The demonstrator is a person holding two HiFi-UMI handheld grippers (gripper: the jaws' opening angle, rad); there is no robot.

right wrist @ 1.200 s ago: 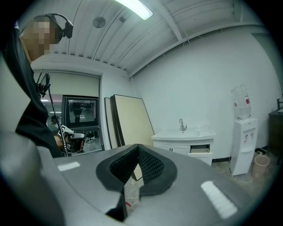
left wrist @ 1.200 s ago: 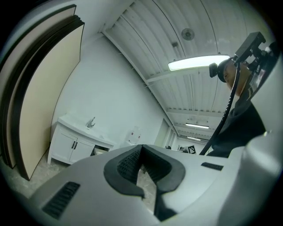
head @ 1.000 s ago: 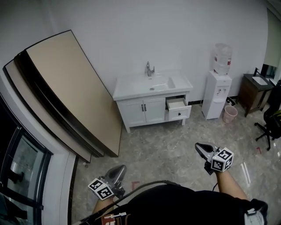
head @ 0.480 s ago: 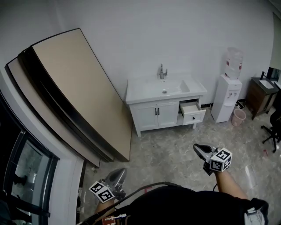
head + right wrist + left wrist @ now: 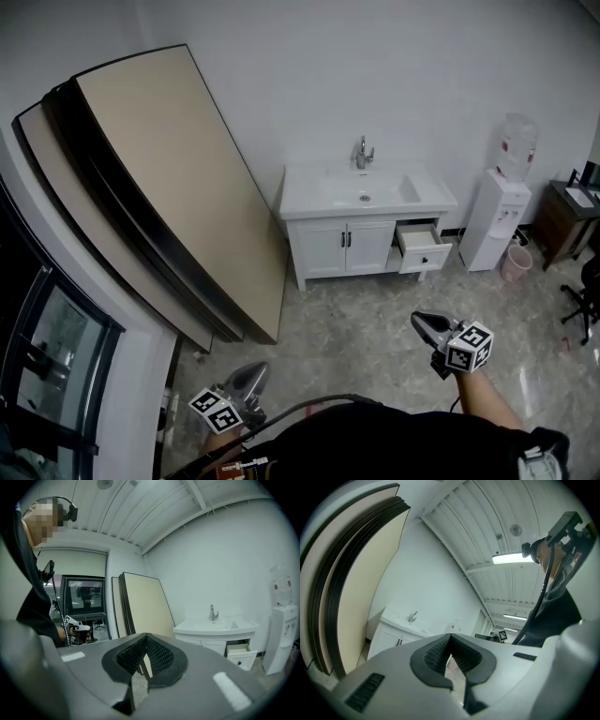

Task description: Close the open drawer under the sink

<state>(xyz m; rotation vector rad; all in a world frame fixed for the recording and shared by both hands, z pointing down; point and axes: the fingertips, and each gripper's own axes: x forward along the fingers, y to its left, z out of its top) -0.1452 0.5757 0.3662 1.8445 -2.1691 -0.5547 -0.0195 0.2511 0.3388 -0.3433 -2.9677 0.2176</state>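
Two claws are seen nearest, both well short of the vanity (image 5: 309,197) across the marbled floor (image 5: 356,328). The left claw (image 5: 246,380) is held low, its jaws brought together on nothing. The right claw (image 5: 424,323) is carried nearer the vanity, jaws likewise pressed together and empty.

Further on, one drawer (image 5: 424,249) is found pulled out at the vanity's right end, under the sink (image 5: 367,190), well apart from both claws. Two cabinet doors (image 5: 345,248) are seen shut just left of it. One faucet (image 5: 363,152) is set at the vanity's back edge.

Several flat boards (image 5: 178,187) are leaned on the wall left of the vanity, their number unclear. One water dispenser (image 5: 497,220) and one pink bin (image 5: 516,264) are stood to the vanity's right.
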